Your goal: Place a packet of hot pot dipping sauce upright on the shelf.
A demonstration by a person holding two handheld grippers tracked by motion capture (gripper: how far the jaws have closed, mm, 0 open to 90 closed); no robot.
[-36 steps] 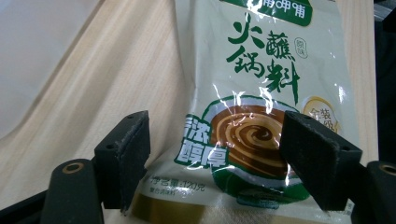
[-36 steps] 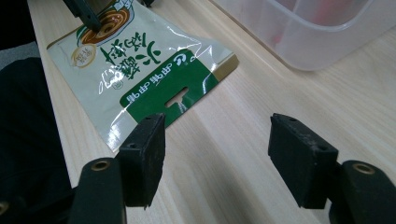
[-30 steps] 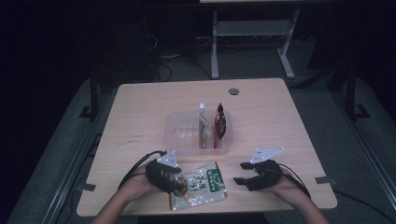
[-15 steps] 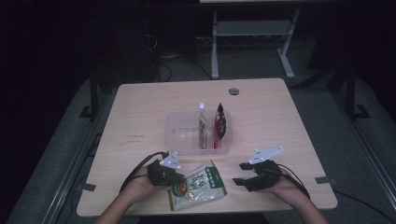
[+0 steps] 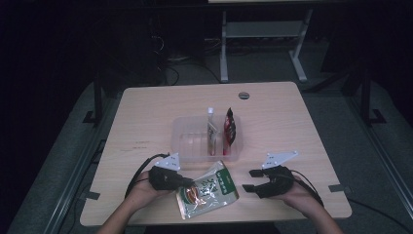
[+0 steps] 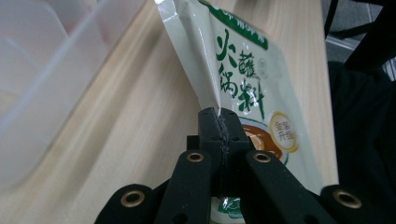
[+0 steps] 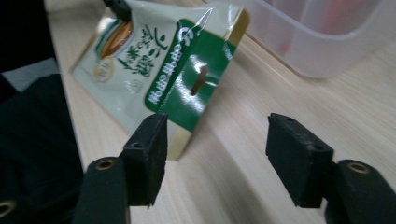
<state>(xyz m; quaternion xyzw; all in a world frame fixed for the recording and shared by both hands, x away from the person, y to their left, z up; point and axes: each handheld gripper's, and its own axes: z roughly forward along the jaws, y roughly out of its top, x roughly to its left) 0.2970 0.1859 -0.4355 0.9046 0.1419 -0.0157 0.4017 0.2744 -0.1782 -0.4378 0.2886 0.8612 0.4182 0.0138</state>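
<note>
A pale green sauce pouch (image 5: 208, 189) with green lettering is at the table's near edge. My left gripper (image 5: 187, 182) is shut on the pouch's left edge; the left gripper view has the pouch (image 6: 243, 79) pinched between the jaws (image 6: 219, 120) and rising from them. My right gripper (image 5: 249, 180) stands open to the right of the pouch, apart from it. In the right gripper view the pouch's green header (image 7: 196, 77) with its hang hole lies just beyond the open jaws (image 7: 217, 149).
A clear plastic bin (image 5: 187, 141) stands just behind the pouch, with a red packet (image 5: 230, 127) and a pale packet (image 5: 211, 130) upright at its right end. The wooden table (image 5: 146, 112) has a round cable hole (image 5: 243, 95) at the back.
My left gripper has drawn the pouch a little to the right and turned it. The right gripper has stayed put.
</note>
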